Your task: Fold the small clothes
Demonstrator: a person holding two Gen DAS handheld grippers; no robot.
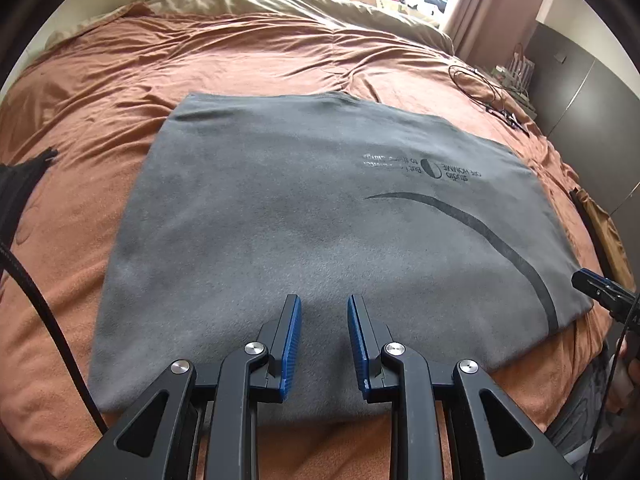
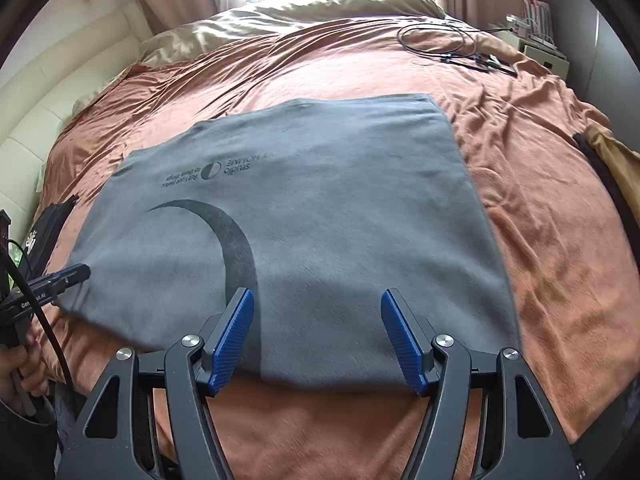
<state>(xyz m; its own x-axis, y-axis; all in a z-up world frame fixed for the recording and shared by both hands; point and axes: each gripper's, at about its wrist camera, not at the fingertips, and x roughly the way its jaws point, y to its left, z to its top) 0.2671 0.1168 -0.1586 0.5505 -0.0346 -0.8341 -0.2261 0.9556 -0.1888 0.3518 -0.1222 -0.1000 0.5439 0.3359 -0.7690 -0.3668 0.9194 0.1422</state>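
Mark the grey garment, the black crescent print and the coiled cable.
grey garment (image 1: 280,208): left wrist view, plain middle.
black crescent print (image 2: 236,248): right wrist view, thick part of curve.
coiled cable (image 2: 436,38): right wrist view, loop on bedspread.

Only readable stuff I can see from here is the print on the grey shirt (image 2: 320,200), upside down, left of centre in the right wrist view. I make out "studio" next to a half-dark circle, rest is too blurry. The other gripper's handle at the left edge shows "Gen", then it's cut off.
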